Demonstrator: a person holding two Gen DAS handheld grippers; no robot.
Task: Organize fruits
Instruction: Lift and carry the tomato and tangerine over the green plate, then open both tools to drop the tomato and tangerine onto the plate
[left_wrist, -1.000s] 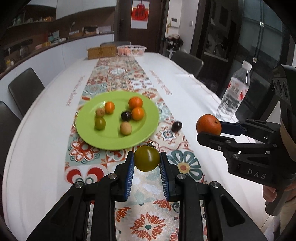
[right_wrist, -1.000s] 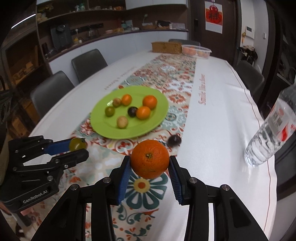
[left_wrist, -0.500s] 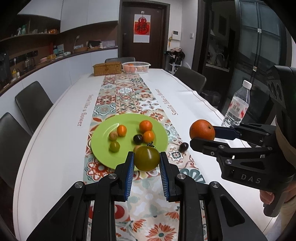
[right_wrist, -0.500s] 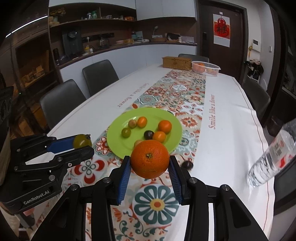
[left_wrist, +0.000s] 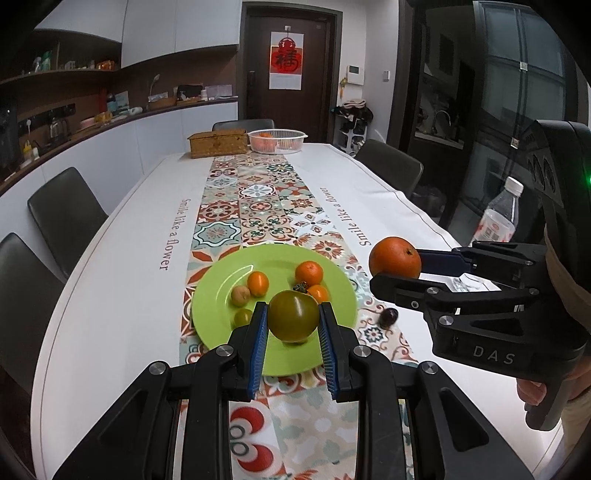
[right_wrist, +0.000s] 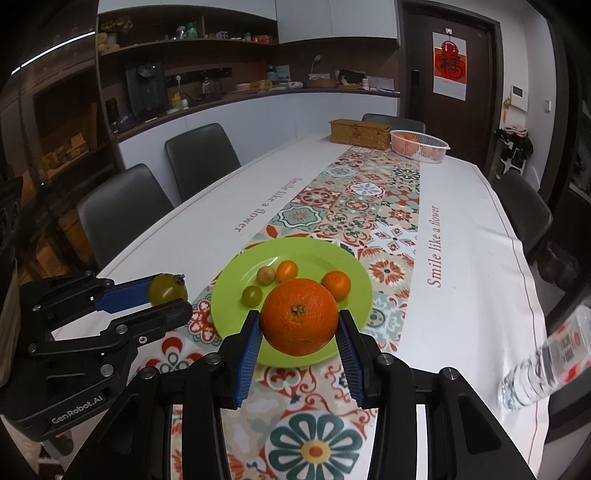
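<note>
My left gripper (left_wrist: 293, 320) is shut on a green tomato (left_wrist: 293, 315) and holds it in the air over the near part of a lime-green plate (left_wrist: 218, 291). It also shows in the right wrist view (right_wrist: 168, 295). My right gripper (right_wrist: 298, 325) is shut on a large orange (right_wrist: 298, 320), held above the plate's (right_wrist: 351, 266) near edge; it shows in the left wrist view (left_wrist: 395, 257) to the right of the plate. Several small fruits lie on the plate. A dark plum (left_wrist: 389, 316) lies on the runner right of the plate.
A water bottle (left_wrist: 498, 218) stands near the table's right edge. A wicker box (left_wrist: 218, 143) and a white basket (left_wrist: 277, 140) with oranges stand at the far end. Dark chairs (left_wrist: 64, 218) line both sides of the table.
Both grippers have risen and tilted up with their fruits held; the plate now lies lower and farther in view, and more of the room shows.
</note>
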